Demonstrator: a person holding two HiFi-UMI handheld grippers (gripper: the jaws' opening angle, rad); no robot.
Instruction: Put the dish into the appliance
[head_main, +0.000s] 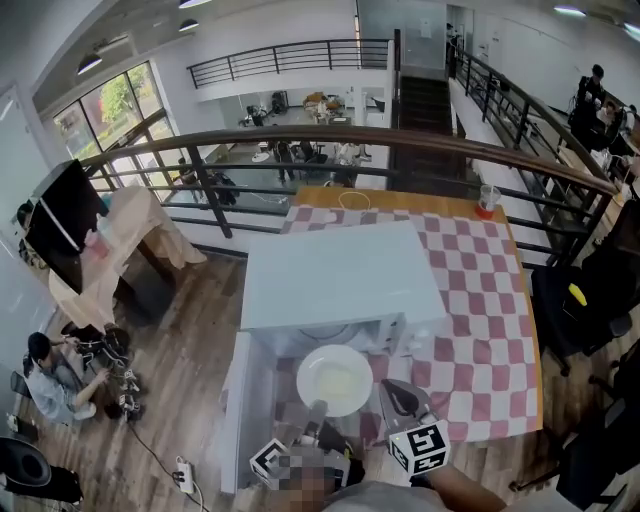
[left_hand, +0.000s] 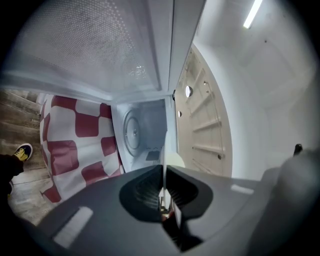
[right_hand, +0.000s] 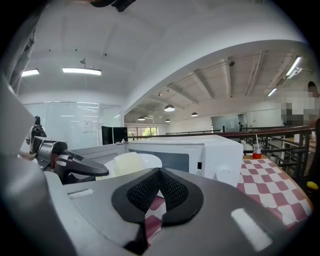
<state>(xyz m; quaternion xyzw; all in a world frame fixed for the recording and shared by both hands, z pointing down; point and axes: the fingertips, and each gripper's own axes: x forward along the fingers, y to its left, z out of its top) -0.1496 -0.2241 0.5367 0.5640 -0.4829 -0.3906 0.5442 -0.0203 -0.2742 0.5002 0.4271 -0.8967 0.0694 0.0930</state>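
Above the red-checked tablecloth (head_main: 480, 300), the round white plate (head_main: 335, 380) is pinched at its near rim by the left gripper (head_main: 318, 412), with the open white microwave (head_main: 340, 275) directly ahead, while the right gripper (head_main: 395, 395) is closed and empty.

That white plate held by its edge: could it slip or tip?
Probably stiff: the plate lies flat though the left gripper pinches only its rim. Held off-centre like that, it might twist downward. Its smooth white surface looks slippery and likely breakable.

I see a white dish (head_main: 335, 380) in my grey left gripper (head_main: 318, 412), a white microwave (head_main: 340, 275) beyond it, red-and-white checked cloth (head_main: 480, 300) beneath.
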